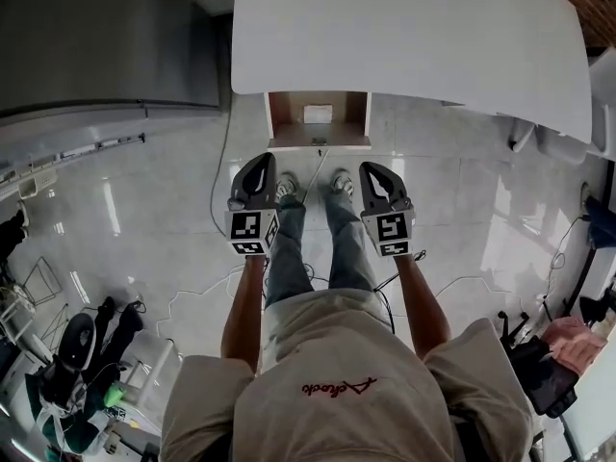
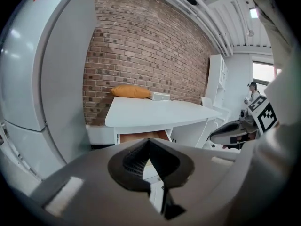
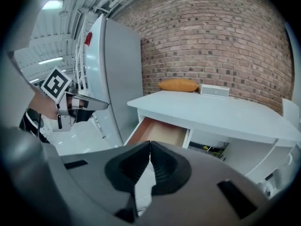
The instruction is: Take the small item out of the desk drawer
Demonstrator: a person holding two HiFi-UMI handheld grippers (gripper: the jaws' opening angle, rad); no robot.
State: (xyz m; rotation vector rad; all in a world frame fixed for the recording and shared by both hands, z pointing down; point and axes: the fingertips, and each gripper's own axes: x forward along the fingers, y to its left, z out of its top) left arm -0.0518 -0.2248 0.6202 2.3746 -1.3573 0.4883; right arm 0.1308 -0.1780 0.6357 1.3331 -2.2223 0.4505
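The desk drawer [image 1: 319, 133] stands pulled out under the white desk [image 1: 414, 37]. A small white item [image 1: 318, 114] lies inside it near the back. My left gripper [image 1: 262, 162] and right gripper [image 1: 372, 169] hover side by side above the floor, short of the drawer front, both shut and empty. In the left gripper view the gripper [image 2: 149, 142] has its jaws pressed together, with the drawer [image 2: 141, 136] just beyond. My gripper [image 3: 150, 145] in the right gripper view is shut too, and the open drawer [image 3: 160, 132] shows its brown bottom; the item is hidden there.
A grey fridge [image 3: 113, 79] stands left of the desk. An orange cushion [image 3: 178, 84] and a white box [image 3: 214, 91] rest on the desk by the brick wall. Cables [image 1: 217, 200] run over the tiled floor. Gear and bags [image 1: 77, 364] lie behind me.
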